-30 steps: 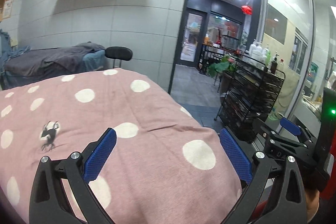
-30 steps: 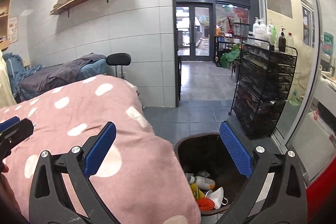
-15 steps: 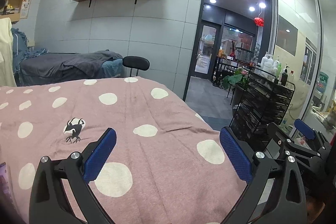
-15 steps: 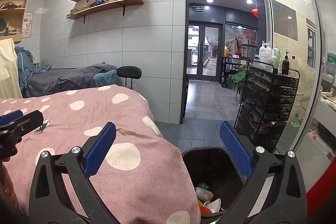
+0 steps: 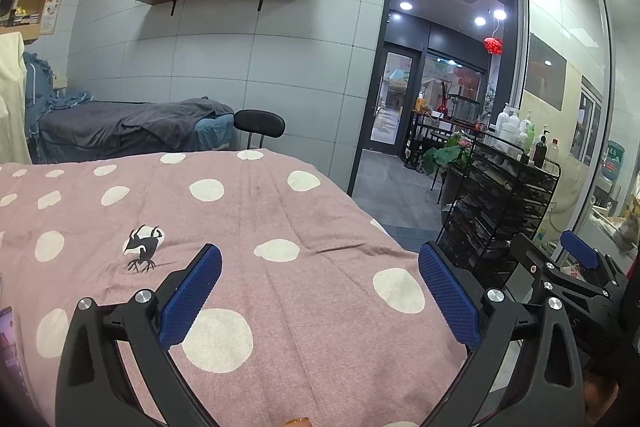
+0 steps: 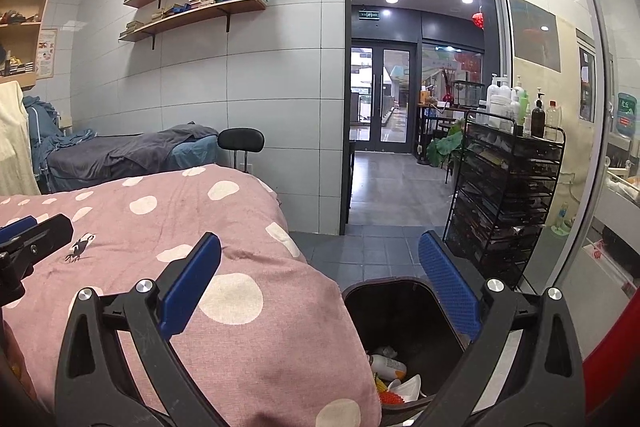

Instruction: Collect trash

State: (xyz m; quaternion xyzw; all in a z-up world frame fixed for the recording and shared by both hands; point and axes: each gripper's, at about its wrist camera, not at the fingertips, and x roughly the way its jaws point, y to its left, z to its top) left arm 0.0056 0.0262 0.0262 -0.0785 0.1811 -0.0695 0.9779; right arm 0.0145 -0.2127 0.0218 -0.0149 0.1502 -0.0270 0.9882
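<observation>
My left gripper (image 5: 320, 291) is open and empty above the pink polka-dot bedspread (image 5: 248, 227). My right gripper (image 6: 320, 287) is open and empty over the bed's edge and a black trash bin (image 6: 404, 311). The bin holds a white bottle (image 6: 386, 367), a white mask (image 6: 406, 387) and a red item (image 6: 390, 397). The right gripper also shows at the right of the left wrist view (image 5: 576, 259). The left gripper's tip shows at the left of the right wrist view (image 6: 32, 235). A purple flat object (image 5: 10, 343) lies at the left edge of the bedspread.
A black wire rack (image 6: 508, 195) with bottles on top stands right of the bin, by a glass partition (image 6: 560, 107). An open doorway (image 6: 384, 147) is behind. A second bed with grey cover (image 6: 120, 155) and a black stool (image 6: 240, 141) stand by the tiled wall.
Both grippers have tilted up and drawn back a little, so more of the room and bedspread shows. Both stay open and empty. The bin sits lower in the right wrist view.
</observation>
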